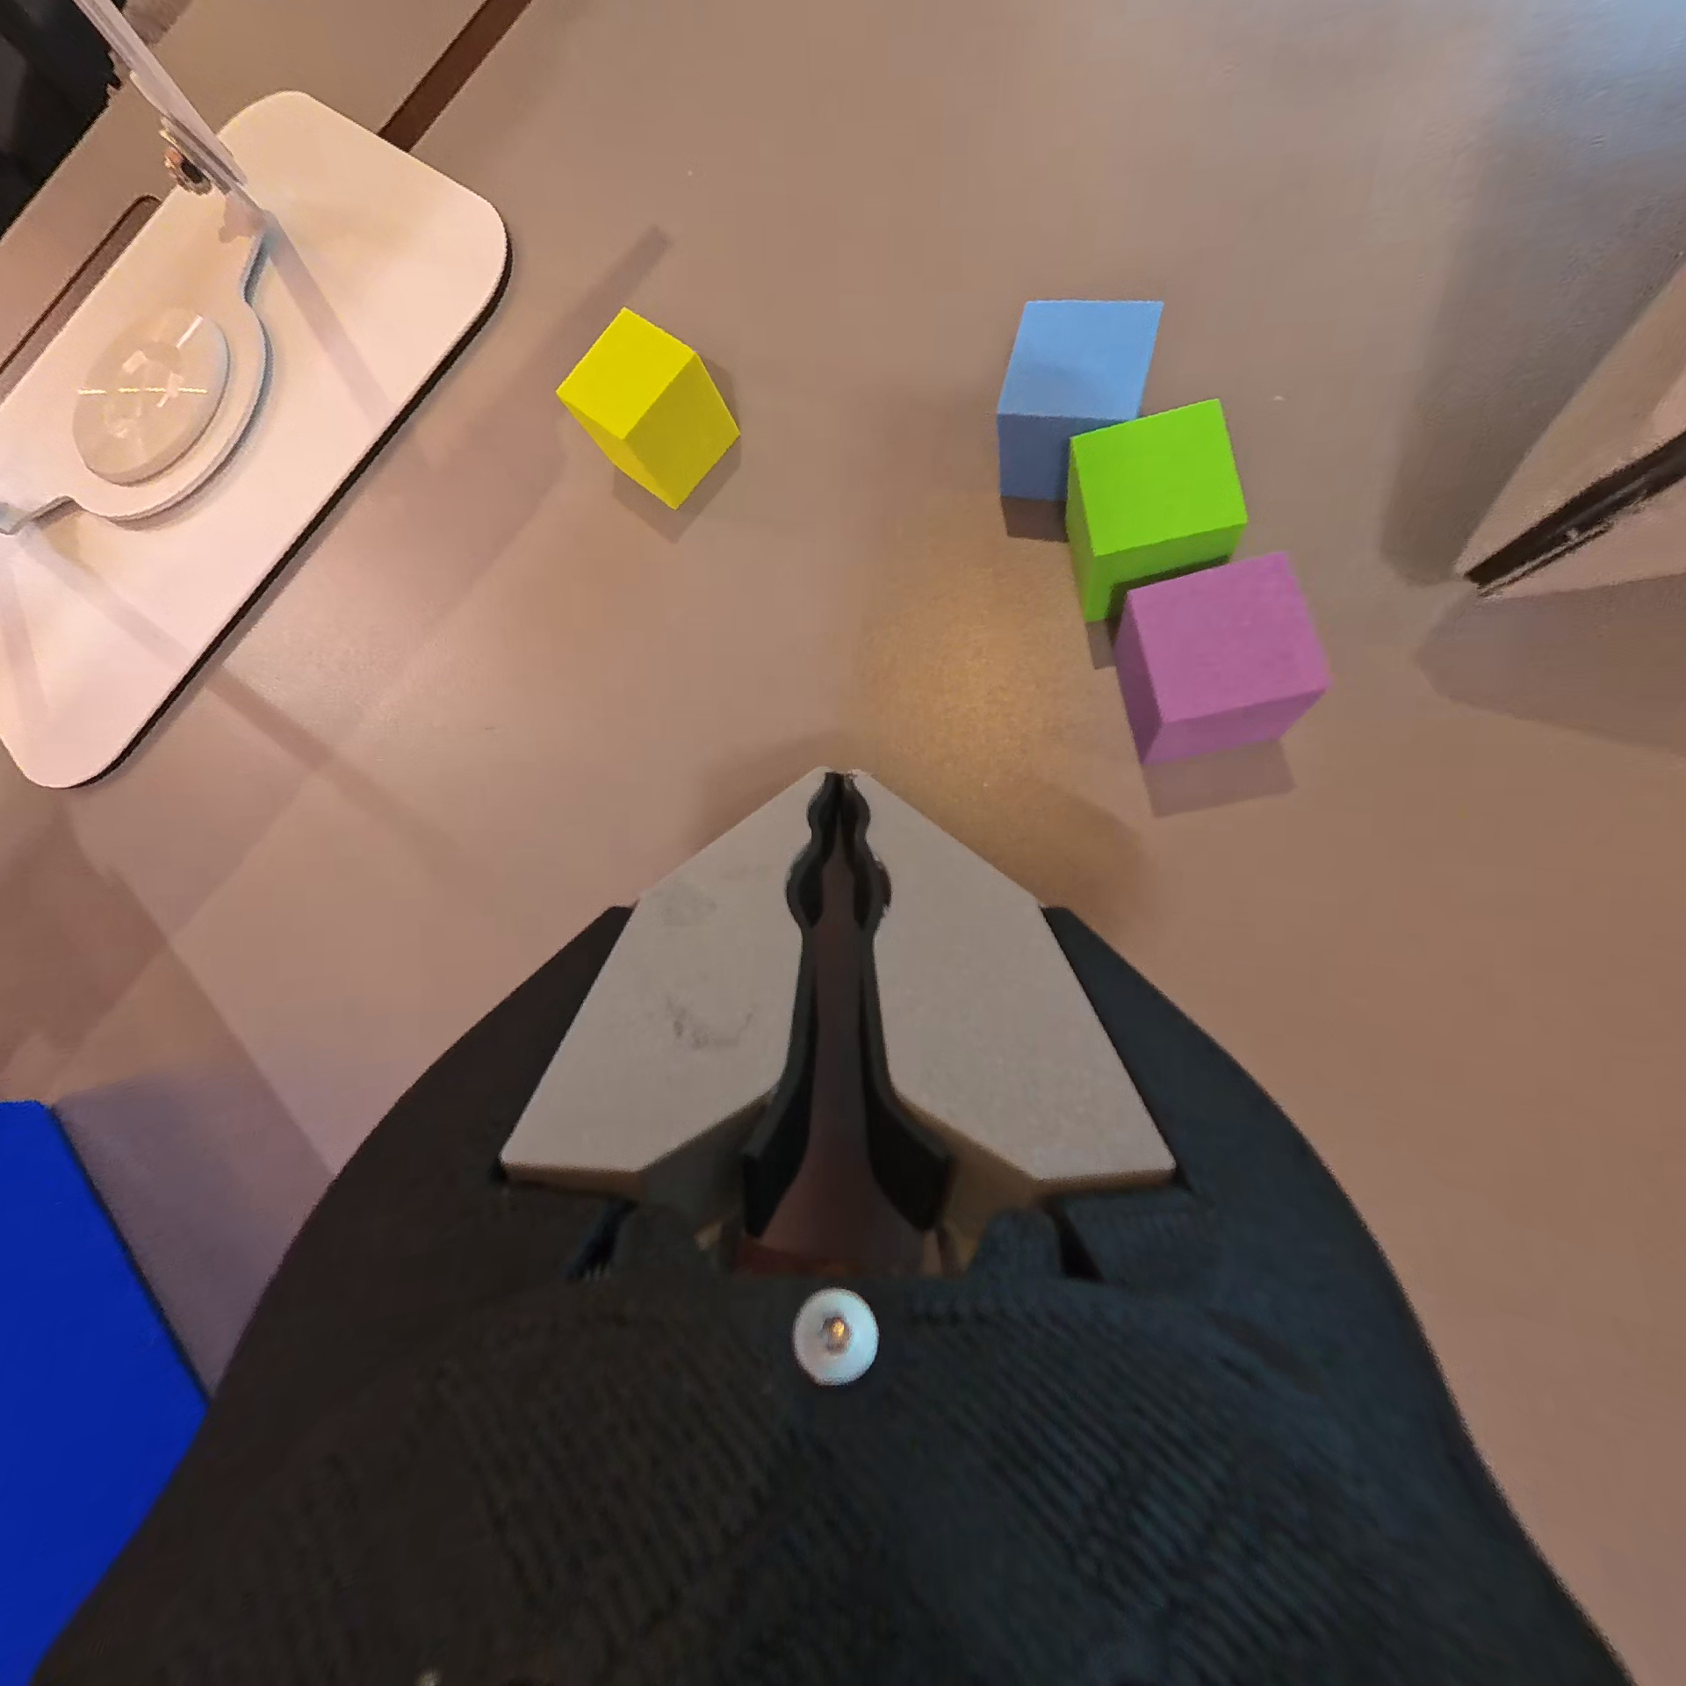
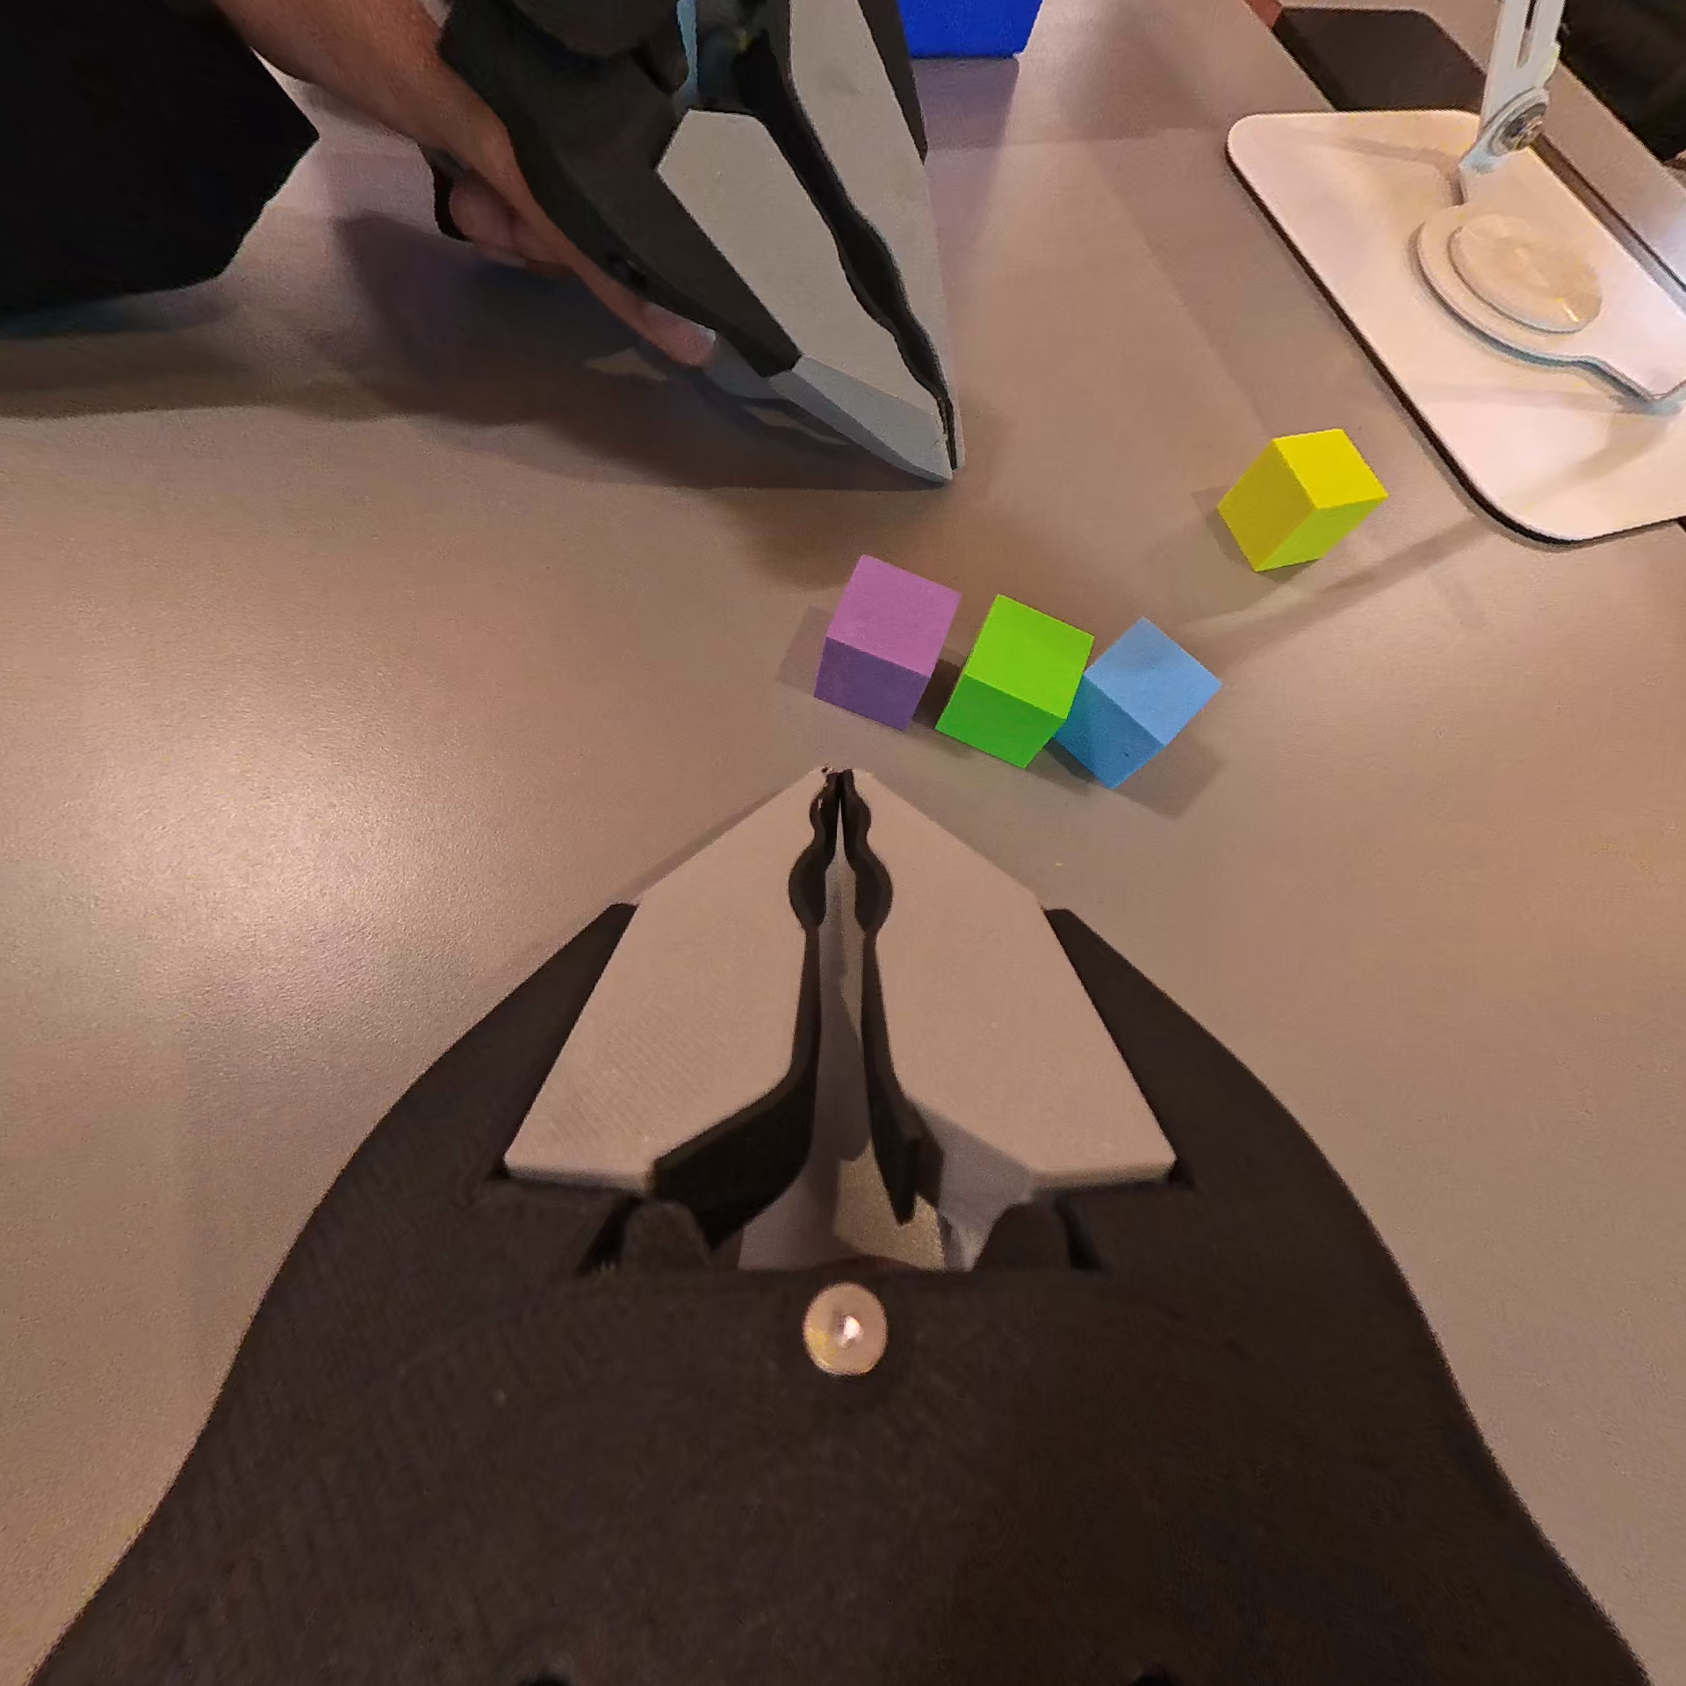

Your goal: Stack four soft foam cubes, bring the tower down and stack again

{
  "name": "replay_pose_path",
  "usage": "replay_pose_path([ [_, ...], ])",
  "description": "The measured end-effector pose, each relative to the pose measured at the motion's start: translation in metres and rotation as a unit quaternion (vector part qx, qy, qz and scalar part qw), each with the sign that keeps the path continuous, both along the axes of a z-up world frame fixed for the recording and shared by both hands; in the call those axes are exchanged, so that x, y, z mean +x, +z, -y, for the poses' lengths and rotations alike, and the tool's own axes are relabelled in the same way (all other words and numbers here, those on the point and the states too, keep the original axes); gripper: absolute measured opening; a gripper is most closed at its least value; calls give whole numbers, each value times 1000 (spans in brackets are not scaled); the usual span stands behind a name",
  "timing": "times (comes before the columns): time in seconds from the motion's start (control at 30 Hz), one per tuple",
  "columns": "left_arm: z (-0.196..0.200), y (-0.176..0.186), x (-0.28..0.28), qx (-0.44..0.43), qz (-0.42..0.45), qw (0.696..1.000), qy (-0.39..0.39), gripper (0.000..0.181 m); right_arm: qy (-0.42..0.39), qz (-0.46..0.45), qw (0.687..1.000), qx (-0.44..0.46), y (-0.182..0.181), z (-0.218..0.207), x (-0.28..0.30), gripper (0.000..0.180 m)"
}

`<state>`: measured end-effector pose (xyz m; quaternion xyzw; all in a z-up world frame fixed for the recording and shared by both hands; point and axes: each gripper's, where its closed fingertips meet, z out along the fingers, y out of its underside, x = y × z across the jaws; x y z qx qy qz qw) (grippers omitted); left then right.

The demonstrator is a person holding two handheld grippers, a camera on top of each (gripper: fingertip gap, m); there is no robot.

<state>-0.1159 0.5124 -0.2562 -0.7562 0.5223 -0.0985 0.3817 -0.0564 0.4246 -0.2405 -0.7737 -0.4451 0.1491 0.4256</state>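
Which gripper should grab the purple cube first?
Probably the right gripper: the purple cube lies just ahead of its shut tips. The left gripper, also shut, has it off to one side.

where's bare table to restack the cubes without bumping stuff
Free: the wide table left of the purple cube, and the gap between the yellow cube and blue cube. Crowded: the purple, green and blue row, and beside the white stand base.
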Motion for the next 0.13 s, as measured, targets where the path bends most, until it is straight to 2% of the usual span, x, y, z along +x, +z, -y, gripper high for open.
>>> replay_pose_path([
  [0.13, 0, 0, 0, 1, 0, 1000, 1, 0, 0, -3, 1000, 1, 1, 0, 0, 0],
])
